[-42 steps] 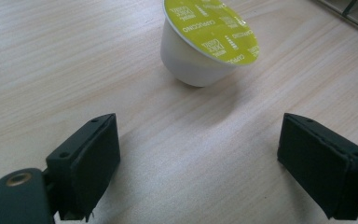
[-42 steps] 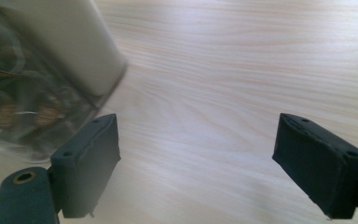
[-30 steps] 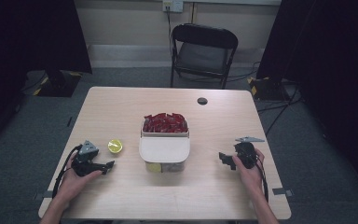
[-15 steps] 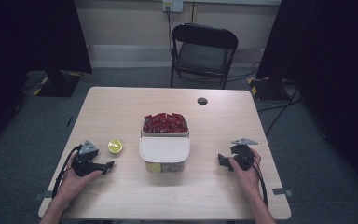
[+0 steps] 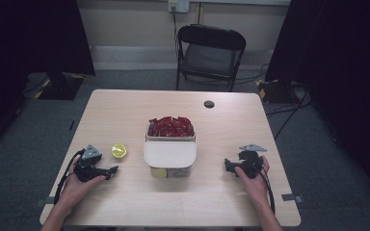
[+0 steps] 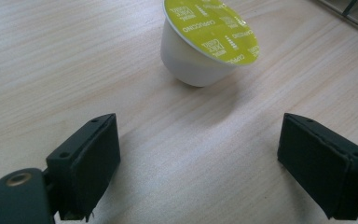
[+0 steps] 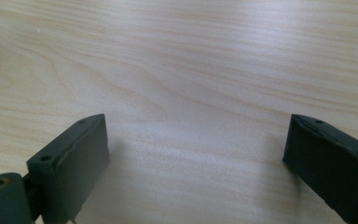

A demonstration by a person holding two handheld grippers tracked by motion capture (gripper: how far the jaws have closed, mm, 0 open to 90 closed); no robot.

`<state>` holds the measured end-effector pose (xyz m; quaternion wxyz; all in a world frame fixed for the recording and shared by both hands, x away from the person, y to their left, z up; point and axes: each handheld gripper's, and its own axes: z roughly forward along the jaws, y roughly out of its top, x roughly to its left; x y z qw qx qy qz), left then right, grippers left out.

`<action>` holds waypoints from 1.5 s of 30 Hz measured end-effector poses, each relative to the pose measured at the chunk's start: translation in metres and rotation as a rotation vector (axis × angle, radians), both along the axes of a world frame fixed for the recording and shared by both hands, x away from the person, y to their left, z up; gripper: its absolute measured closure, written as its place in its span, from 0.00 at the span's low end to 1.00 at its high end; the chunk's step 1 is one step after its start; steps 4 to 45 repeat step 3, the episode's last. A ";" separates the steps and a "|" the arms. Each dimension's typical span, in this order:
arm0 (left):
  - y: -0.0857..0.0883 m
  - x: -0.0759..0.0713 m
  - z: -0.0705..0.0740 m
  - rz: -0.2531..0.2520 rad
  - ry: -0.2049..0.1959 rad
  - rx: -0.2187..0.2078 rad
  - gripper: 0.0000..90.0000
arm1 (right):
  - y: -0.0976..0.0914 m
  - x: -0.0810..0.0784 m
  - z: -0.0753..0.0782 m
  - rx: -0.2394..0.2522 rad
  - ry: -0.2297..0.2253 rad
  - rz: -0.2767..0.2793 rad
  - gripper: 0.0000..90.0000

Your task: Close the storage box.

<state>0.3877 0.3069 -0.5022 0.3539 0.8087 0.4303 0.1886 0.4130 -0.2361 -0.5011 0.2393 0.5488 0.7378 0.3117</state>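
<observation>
A white coffee capsule with a yellow-green foil lid (image 5: 119, 150) (image 6: 207, 44) lies tilted on the wooden table, just beyond my left gripper (image 5: 112, 170) (image 6: 205, 168). That gripper is open and low over the table, a short gap away from the capsule. At the table's middle stands a clear box (image 5: 171, 172); a white lid (image 5: 169, 154) covers its near half and red capsules (image 5: 170, 126) fill the far half. My right gripper (image 5: 227, 166) (image 7: 200, 163) rests right of the box. Its jaws have just been opening and have bare wood between them.
A small black round object (image 5: 209, 104) lies near the table's far edge. A black folding chair (image 5: 211, 53) stands behind the table. Something yellow (image 5: 159, 172) shows through the box's front wall. Dark curtains hang at both sides.
My right gripper has shifted slightly left and toward the person. The left gripper and the capsule have kept still.
</observation>
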 end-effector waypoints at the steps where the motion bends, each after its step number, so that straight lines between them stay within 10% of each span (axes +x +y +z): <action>1: 0.000 0.000 0.000 0.000 0.000 0.000 0.14 | 0.000 0.000 0.000 0.000 0.000 0.000 0.07; 45: 0.000 0.000 0.000 0.000 0.000 0.000 0.14 | 0.000 0.000 0.000 -0.002 -0.002 0.000 0.07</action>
